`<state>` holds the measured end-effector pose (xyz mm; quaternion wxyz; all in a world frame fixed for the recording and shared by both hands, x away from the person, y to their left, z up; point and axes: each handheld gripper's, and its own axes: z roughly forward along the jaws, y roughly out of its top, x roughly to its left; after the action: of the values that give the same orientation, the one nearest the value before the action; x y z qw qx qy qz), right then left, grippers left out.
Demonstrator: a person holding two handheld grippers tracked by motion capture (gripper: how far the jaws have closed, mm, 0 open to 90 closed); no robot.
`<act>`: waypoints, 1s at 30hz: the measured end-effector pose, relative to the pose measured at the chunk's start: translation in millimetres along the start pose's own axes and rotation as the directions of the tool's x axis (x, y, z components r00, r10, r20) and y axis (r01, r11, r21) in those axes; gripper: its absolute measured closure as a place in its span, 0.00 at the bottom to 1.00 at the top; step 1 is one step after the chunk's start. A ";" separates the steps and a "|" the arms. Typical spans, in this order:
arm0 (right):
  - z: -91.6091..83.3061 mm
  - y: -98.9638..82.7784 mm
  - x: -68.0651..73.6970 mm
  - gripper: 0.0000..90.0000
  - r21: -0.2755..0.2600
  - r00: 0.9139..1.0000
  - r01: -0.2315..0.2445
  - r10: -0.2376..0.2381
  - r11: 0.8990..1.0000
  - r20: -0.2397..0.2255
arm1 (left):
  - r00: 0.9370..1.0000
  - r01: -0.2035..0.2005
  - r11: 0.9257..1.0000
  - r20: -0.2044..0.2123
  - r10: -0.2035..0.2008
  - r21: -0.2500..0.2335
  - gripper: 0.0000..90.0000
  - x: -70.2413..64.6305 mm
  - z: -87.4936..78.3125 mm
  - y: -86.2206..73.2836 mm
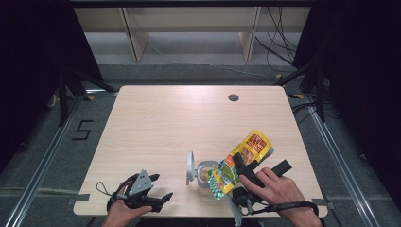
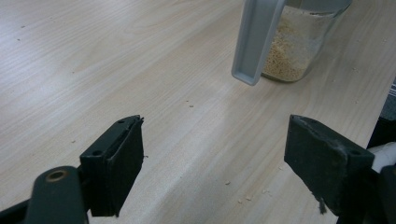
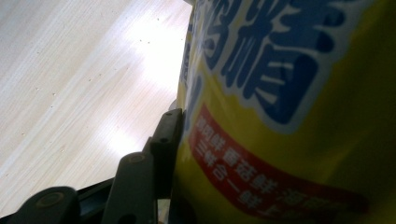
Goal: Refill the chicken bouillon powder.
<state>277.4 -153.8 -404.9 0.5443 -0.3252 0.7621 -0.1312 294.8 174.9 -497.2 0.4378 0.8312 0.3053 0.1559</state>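
Observation:
A yellow snack bag [image 1: 250,149] hangs tilted, its lower end over a glass jar [image 1: 207,176] near the table's front edge. My right gripper [image 1: 262,165] is shut on the bag. In the right gripper view the bag [image 3: 289,116] presses against one black pad [image 3: 166,135] and hides the other. The jar [image 2: 299,46] holds beige grains, and its grey hinged lid [image 1: 190,166] stands open to the left. My left gripper [image 1: 161,186] rests at the front left, jaws open with nothing between them [image 2: 215,144], pointing toward the jar.
The wooden table [image 1: 165,123] has a cable hole [image 1: 233,98] at its far right. Small crumbs [image 2: 243,198] lie on the wood in front of the left gripper. The table's front edge runs just below both hands.

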 end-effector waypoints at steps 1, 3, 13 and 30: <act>0.3 -0.1 -0.6 0.63 -0.005 1.000 0.008 -0.008 1.000 0.002 | 1.000 0.000 1.000 -0.002 0.000 0.002 0.21 -0.2 -0.2 0.1; -0.1 0.0 0.0 0.63 0.000 1.000 0.012 -0.012 1.000 0.021 | 1.000 -0.002 1.000 -0.001 0.002 0.000 0.21 0.0 0.2 0.0; 0.3 -1.4 -1.2 0.63 -0.003 0.999 0.033 -0.033 0.999 0.024 | 1.000 -0.001 1.000 -0.002 0.001 0.000 0.21 -0.1 0.1 0.0; -0.3 -2.4 -1.0 0.63 -0.003 0.999 0.035 -0.035 0.999 0.028 | 1.000 0.000 1.000 -0.001 0.000 -0.001 0.21 0.0 -0.1 0.1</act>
<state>278.1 -155.0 -402.8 0.5519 -0.3413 0.7488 -0.1346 294.7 175.0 -497.0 0.4380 0.8309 0.3055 0.1562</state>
